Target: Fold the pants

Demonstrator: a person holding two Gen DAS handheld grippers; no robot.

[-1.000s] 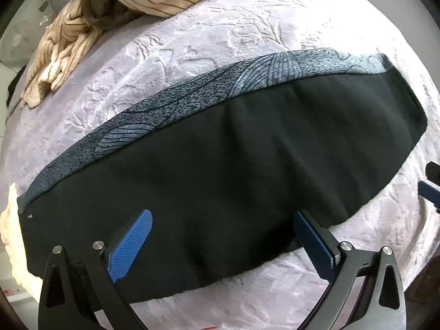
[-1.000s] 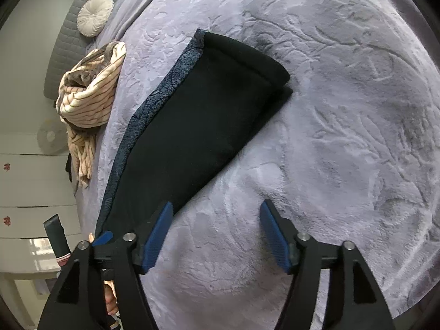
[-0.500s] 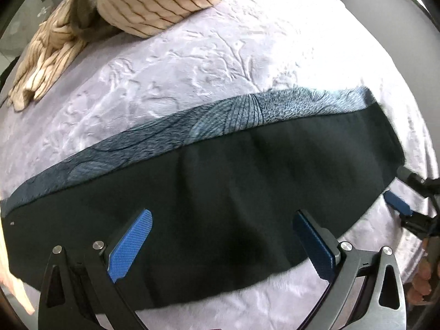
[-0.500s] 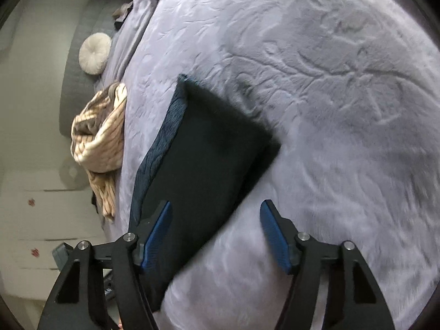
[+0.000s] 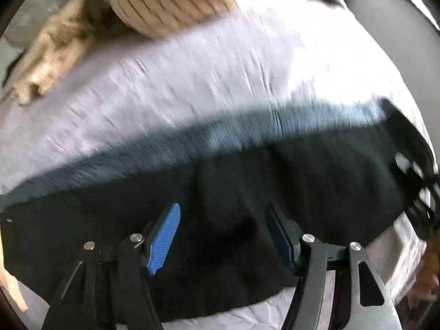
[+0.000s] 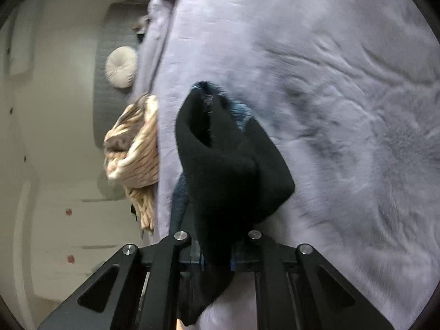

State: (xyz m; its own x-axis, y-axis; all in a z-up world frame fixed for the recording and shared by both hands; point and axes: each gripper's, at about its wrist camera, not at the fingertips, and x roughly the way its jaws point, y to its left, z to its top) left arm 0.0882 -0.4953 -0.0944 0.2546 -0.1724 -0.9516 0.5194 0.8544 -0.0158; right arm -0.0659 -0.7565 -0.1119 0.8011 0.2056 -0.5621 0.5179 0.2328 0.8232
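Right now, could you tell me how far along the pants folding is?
Done: the pants lie in one long dark band on the purple blanket, apparently already halved lengthwise. In hand: the right gripper is shut on one end of the pants, which bunches up off the blanket; the left gripper is open over the middle. Left: carrying that end across to shorten the band, probably.

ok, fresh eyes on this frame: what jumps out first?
The black pants, bunched and lifted off the lavender bedspread, pinched in the shut right gripper at bottom center. In the left wrist view they stretch across the bed as a long dark band, the left gripper open over their middle. A striped beige garment lies heaped at the bed's far edge.
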